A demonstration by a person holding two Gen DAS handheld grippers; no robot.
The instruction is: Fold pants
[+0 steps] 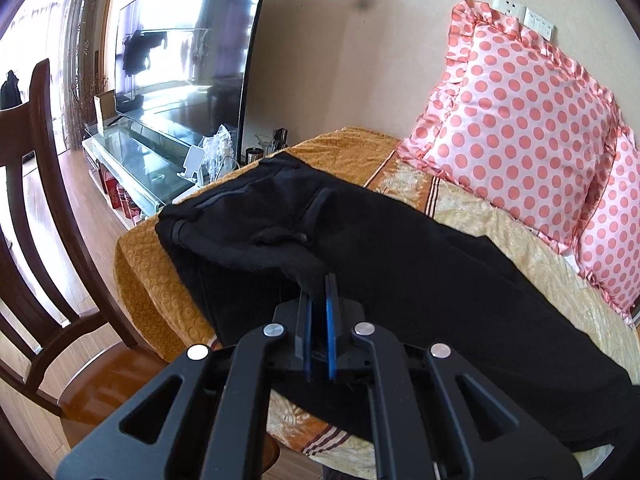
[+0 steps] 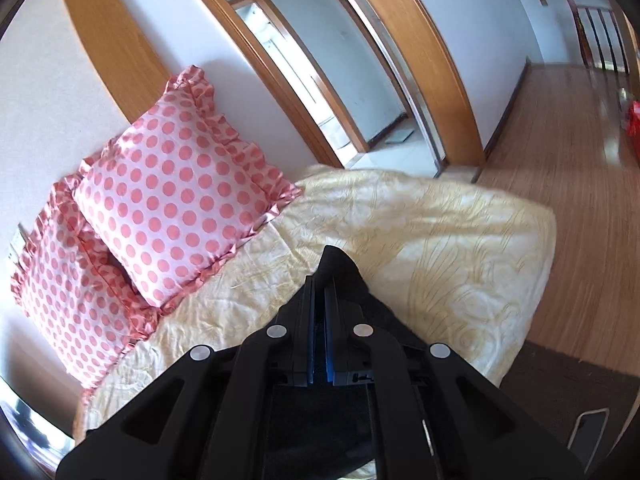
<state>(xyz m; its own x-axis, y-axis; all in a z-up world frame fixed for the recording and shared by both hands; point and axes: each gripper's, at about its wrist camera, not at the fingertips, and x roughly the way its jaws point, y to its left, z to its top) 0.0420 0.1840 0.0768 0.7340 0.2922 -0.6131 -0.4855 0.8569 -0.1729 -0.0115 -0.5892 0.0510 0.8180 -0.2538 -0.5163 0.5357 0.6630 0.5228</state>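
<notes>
- The black pants (image 1: 400, 256) lie spread across the bed, waistband end toward the orange end near the TV stand, the rest running back under my left gripper.
- My left gripper (image 1: 320, 284) has its blue pads pressed together on a raised fold of the pants' black cloth.
- My right gripper (image 2: 320, 284) is likewise clamped tight, with a peak of the same black cloth (image 2: 338, 268) sticking up past its tips.
- Under the pants is a pale yellow patterned bedspread (image 2: 440, 248), which gives way to an orange quilted cover (image 1: 148, 280) at the far end, with a striped brown band between them.
- Two pink polka-dot ruffled pillows (image 1: 516, 120) lean against the cream wall at the bedspread's edge, just beside the pants; a white wall socket (image 1: 508, 4) shows above them.
- Beyond the orange end stands a glass TV stand (image 1: 132, 152) with a large television (image 1: 184, 40) on it.
- A dark wooden chair (image 1: 48, 240) stands beside the bed.
- On the other side, wood-framed doorways (image 2: 400, 64) open off a wooden floor (image 2: 568, 152).
</notes>
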